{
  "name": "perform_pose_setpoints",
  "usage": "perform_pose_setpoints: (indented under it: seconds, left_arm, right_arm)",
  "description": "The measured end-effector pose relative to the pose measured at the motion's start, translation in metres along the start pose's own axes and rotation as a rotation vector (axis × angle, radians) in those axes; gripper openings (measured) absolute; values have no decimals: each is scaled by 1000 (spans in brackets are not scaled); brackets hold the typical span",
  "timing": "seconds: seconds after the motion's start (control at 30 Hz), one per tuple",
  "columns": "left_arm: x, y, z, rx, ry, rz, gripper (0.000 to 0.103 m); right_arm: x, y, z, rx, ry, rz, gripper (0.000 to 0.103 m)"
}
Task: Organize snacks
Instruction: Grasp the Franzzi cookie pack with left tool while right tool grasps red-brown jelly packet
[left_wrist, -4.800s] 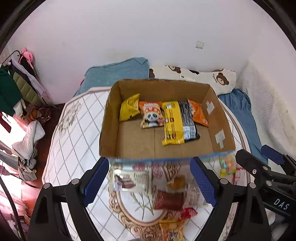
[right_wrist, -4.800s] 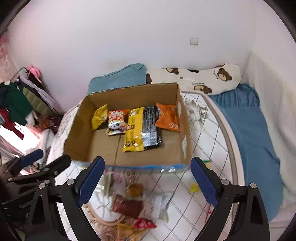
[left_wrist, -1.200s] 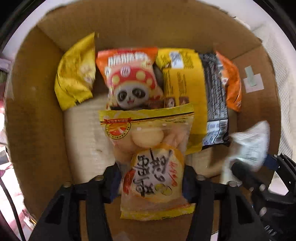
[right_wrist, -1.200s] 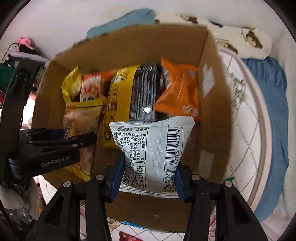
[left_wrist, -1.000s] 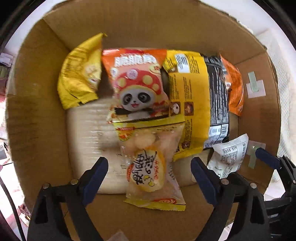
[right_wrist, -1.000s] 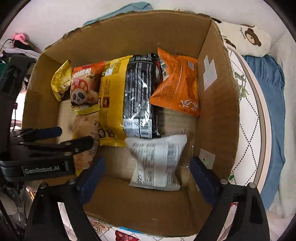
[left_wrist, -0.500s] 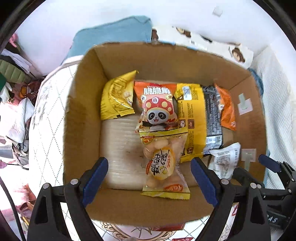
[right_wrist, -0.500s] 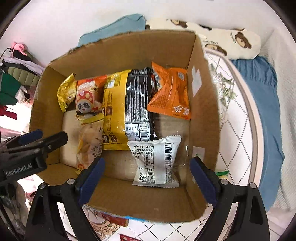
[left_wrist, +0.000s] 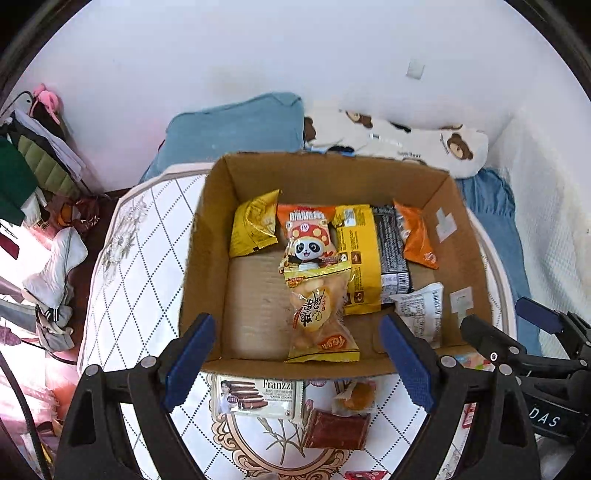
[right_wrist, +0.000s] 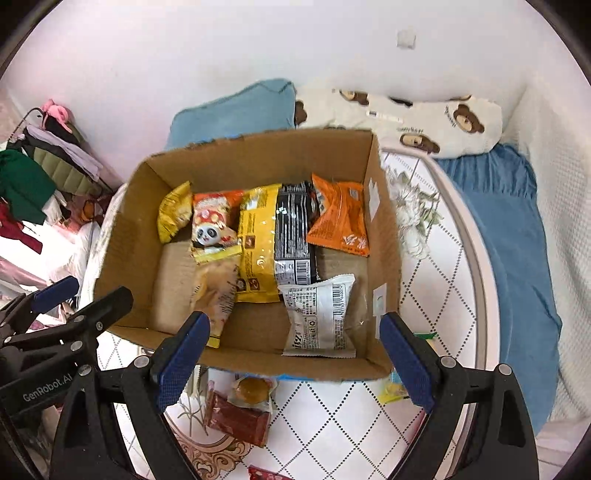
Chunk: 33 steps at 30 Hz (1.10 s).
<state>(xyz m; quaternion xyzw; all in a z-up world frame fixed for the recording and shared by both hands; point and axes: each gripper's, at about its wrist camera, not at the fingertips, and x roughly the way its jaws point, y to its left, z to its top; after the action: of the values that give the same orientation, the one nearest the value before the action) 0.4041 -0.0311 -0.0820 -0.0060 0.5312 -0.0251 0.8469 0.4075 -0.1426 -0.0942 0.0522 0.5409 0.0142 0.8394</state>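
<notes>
An open cardboard box (left_wrist: 207, 258) (right_wrist: 384, 236) on the patterned table holds several snack packs. A yellow bag of round biscuits (left_wrist: 319, 314) (right_wrist: 214, 291) and a white barcode pack (left_wrist: 421, 310) (right_wrist: 319, 317) lie in its near half. My left gripper (left_wrist: 295, 363) is open and empty above the box's near wall. My right gripper (right_wrist: 293, 360) is open and empty, also over the near wall. On the table before the box lie a Franzzi pack (left_wrist: 256, 397), a small round cake (left_wrist: 356, 395) (right_wrist: 253, 391) and a dark red bar (left_wrist: 336, 428) (right_wrist: 236, 419).
Blue pillow (left_wrist: 236, 129) and bear-print pillow (left_wrist: 406, 142) lie behind the box by the white wall. Blue bedding (right_wrist: 517, 258) is on the right. Clothes (left_wrist: 26, 173) pile on the left. Small candies (right_wrist: 393, 391) lie by the box's right corner.
Both grippers opened and let go of the biscuit bag and the white pack inside the box. They then drew back and up, so the whole box and the table in front show.
</notes>
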Motion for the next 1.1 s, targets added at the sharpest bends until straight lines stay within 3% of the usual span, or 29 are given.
perform_pose_setpoints:
  seconds: [0.27,0.43,0.5,0.6,0.67,0.83,1.0,1.1]
  left_arm:
    - [-27,6,-17,-16,-36,-7,91]
    - [-19,27,-53,-22,7,78,91]
    - [-8,37,-69,-31,40,112,91]
    - [24,53,-92,-74,136,124,91]
    - [51,58,-103,-110,183,141,91]
    - [95,48,-117,-156,202,183,91]
    - [131,20,-125,-72,225,236,91]
    - [144,28,-140,-57,274,253,92]
  right_arm:
    - [-36,10,-22,11,-53,41,95]
    - [-27,14,-59,20,-25,137,95]
    - [-11,17,-76,18,20,160,94]
    - [28,20,-103,35,118,199,71]
    - [49,20,-116,62,153,197,69]
    - [92,10,-145,150,196,151,68]
    - [108,-4,-162,185,218,93,68]
    - [112,-8,-164,172,230,75,68]
